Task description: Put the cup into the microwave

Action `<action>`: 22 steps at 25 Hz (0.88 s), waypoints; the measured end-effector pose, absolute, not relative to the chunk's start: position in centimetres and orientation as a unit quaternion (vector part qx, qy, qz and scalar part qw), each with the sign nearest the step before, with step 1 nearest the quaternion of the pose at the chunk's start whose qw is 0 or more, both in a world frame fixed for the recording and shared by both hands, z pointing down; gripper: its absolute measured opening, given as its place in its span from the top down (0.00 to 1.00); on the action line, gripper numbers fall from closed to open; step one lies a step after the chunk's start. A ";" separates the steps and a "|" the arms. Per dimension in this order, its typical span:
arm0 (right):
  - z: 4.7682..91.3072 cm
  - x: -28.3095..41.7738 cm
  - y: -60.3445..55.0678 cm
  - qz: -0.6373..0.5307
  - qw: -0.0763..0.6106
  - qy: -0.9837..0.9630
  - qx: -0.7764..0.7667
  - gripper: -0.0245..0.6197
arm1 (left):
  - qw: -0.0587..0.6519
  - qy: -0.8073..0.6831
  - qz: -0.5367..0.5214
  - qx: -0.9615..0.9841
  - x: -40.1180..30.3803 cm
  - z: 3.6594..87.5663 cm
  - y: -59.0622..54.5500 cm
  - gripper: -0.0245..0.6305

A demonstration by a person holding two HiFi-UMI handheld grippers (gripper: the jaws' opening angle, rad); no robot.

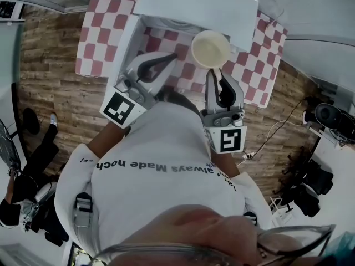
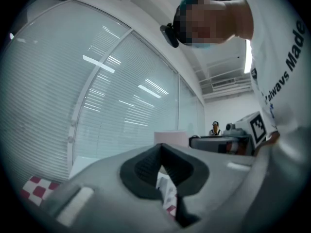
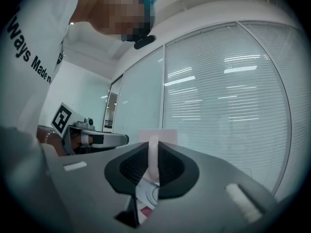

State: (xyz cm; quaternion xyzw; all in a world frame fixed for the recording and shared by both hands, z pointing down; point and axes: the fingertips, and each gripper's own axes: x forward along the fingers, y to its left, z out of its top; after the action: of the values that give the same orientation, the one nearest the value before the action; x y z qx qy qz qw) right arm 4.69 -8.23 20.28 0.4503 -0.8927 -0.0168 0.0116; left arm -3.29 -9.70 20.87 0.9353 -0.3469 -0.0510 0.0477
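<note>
A cream cup point(image 1: 211, 49) hangs above the checkered table, just in front of the white microwave point(image 1: 197, 4). My right gripper point(image 1: 214, 72) is shut on the cup's near side. In the right gripper view a pale strip of the cup point(image 3: 152, 159) stands pinched between the dark pads point(image 3: 171, 168), and the microwave point(image 3: 158, 134) shows as a pale box beyond. My left gripper point(image 1: 168, 59) hovers to the cup's left, shut with nothing in it. Its pads point(image 2: 146, 166) meet at the tips in the left gripper view.
A red-and-white checkered cloth point(image 1: 94, 26) covers the table. A white panel point(image 1: 125, 44), possibly the microwave door, stands out along the left side. Wooden floor point(image 1: 50, 82) lies around the table, with cables and dark equipment point(image 1: 327, 118) to the right.
</note>
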 end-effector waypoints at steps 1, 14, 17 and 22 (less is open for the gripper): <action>21.0 4.9 -8.2 -0.015 0.015 -0.894 0.447 0.91 | 0.050 -0.347 -0.050 0.935 -3.1 21.5 -9.8 0.96; 30.2 5.4 -8.5 0.025 0.034 -0.898 0.438 0.91 | 0.058 -0.385 -0.053 0.920 -2.9 28.6 -11.4 0.96; 32.0 5.2 -9.2 0.029 0.034 -0.895 0.443 0.91 | 0.051 -0.391 -0.050 0.918 -2.9 30.4 -11.9 0.96; 35.3 4.9 -9.6 0.033 0.038 -0.895 0.444 0.91 | 0.058 -0.389 -0.047 0.918 -2.7 33.4 -12.2 0.96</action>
State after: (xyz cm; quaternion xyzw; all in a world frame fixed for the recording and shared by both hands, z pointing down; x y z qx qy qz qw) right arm 4.91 -9.62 35.33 0.4437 -0.8948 0.0327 0.0380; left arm -2.69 -12.23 33.44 0.9182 -0.3890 -0.0469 0.0580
